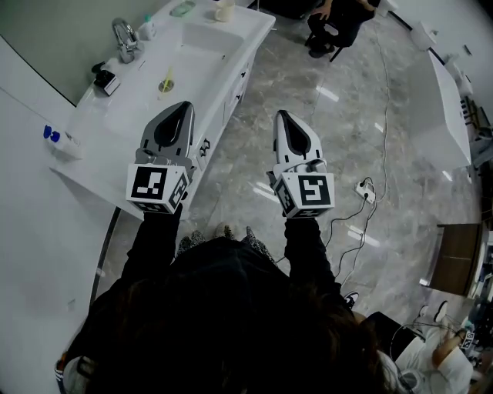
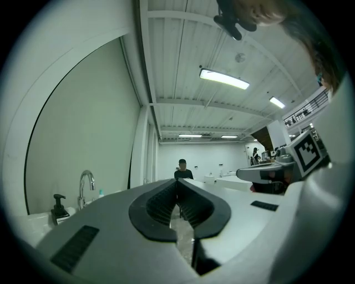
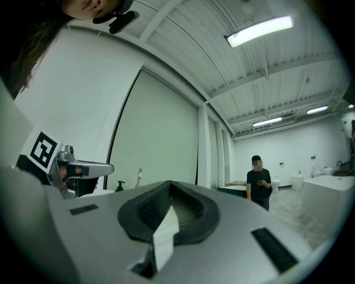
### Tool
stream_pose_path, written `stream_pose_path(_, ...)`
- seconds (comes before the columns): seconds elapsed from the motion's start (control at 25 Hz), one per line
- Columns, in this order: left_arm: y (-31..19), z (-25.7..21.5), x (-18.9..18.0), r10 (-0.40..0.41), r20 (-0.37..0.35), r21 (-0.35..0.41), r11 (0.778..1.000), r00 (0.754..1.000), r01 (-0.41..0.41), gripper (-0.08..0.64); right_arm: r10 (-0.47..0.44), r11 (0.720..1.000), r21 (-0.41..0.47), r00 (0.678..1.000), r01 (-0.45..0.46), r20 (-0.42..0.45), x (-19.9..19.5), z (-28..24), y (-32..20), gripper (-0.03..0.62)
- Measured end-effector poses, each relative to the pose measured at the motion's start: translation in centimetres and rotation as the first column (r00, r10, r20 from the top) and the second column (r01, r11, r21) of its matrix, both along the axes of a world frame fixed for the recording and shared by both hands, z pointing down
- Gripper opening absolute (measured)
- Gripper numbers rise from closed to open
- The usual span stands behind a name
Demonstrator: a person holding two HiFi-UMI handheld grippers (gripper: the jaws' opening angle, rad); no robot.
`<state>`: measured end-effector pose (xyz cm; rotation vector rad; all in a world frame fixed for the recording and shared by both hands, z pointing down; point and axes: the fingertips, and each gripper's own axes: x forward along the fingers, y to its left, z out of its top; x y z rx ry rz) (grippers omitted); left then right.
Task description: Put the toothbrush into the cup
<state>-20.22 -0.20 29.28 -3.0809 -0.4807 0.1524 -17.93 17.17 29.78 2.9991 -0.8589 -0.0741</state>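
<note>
Left gripper (image 1: 185, 108) and right gripper (image 1: 282, 117) empty, jaws pressed together, near the counter (image 1: 240, 37); best spread one pair before closing on the toothbrush (image 1: 166, 78) lying on that counter.

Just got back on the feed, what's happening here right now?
A person holds both grippers level, short of the white counter. The left gripper and right gripper have their jaws shut on nothing. What looks like the toothbrush lies near the faucet, and a cup stands at the counter's far end; neither is touched.
</note>
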Motion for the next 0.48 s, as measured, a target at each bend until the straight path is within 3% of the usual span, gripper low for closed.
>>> stream_pose_path(0.48, -1.3, 1.0, 3.0, 0.000, 0.032, -0.034, 0.999, 0.999, 0.001, 0.009, -0.016, 1.000, -0.026, 1.000, 0.016, -0.004, 3.3, 0.2, -1.0, 0.004)
